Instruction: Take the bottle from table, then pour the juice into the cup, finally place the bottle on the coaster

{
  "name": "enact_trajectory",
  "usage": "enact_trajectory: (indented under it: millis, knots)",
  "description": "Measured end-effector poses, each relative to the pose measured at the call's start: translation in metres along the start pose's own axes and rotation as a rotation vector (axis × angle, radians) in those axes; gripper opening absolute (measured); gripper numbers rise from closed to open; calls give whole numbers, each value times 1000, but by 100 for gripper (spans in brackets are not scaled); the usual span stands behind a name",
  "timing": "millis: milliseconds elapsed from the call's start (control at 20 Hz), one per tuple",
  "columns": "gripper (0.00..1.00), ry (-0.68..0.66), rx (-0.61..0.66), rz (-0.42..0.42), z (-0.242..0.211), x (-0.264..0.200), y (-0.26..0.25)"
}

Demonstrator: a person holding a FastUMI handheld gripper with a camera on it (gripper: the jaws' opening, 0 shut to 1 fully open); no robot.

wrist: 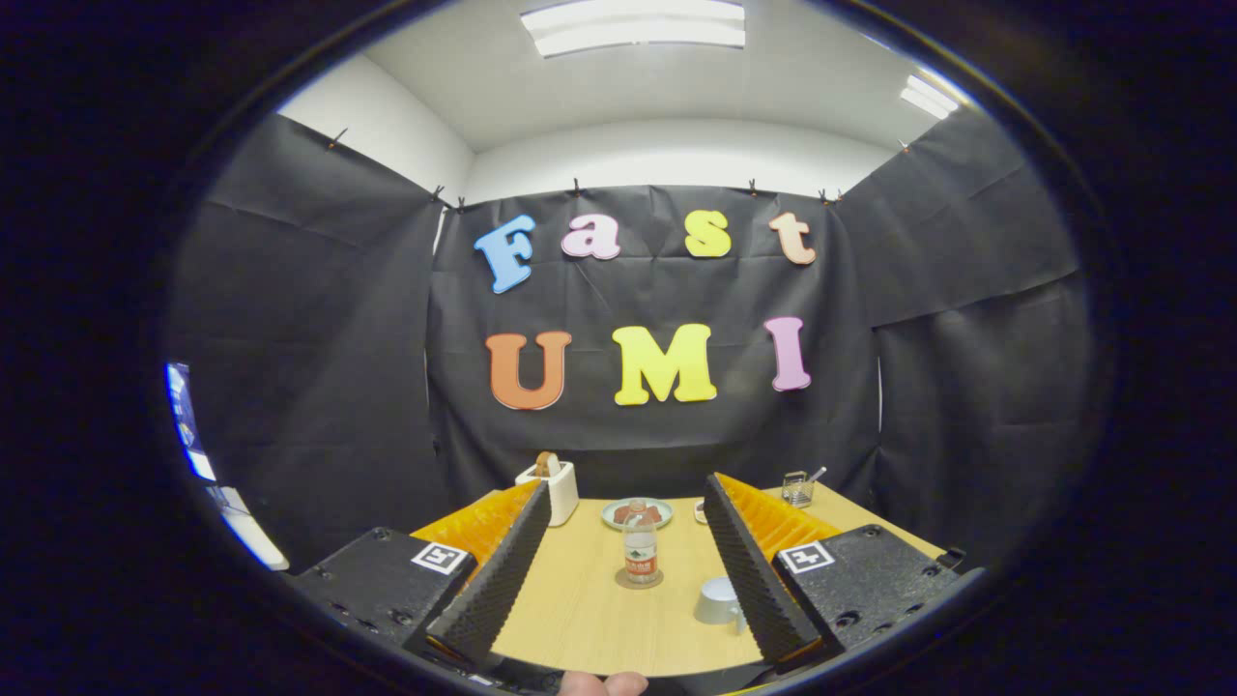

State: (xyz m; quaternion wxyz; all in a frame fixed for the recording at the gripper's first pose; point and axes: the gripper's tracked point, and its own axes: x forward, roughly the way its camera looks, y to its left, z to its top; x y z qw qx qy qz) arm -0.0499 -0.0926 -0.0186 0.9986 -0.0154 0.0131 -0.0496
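One bottle [640, 549], upright on its coaster [639, 578], stands between the spread fingers.

The gripper [626, 501] is wide open and holds nothing, with the wooden table [589, 619] showing in the gap between both fingers. The bottle is small and clear, with a pale cap and a reddish label band around its middle (the contents are too small to judge); its base sits on a round brownish coaster. A pale cup [719, 601] stands just beside the right finger, nearer than the bottle. Beyond the bottle lies a plate [637, 513] of food, with a white toaster [551, 488] off to the left and a small wire holder [797, 488] off to the right.
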Motion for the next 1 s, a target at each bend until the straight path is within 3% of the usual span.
enact_trajectory:
  millis: [300, 500, 1000]
  knots:
    - [100, -20, 60, 25, -7, -27, -4]
    - [100, -29, 56, -13, -9, -33, -15]
    - [100, -52, 29, 1, -3, -34, -6]
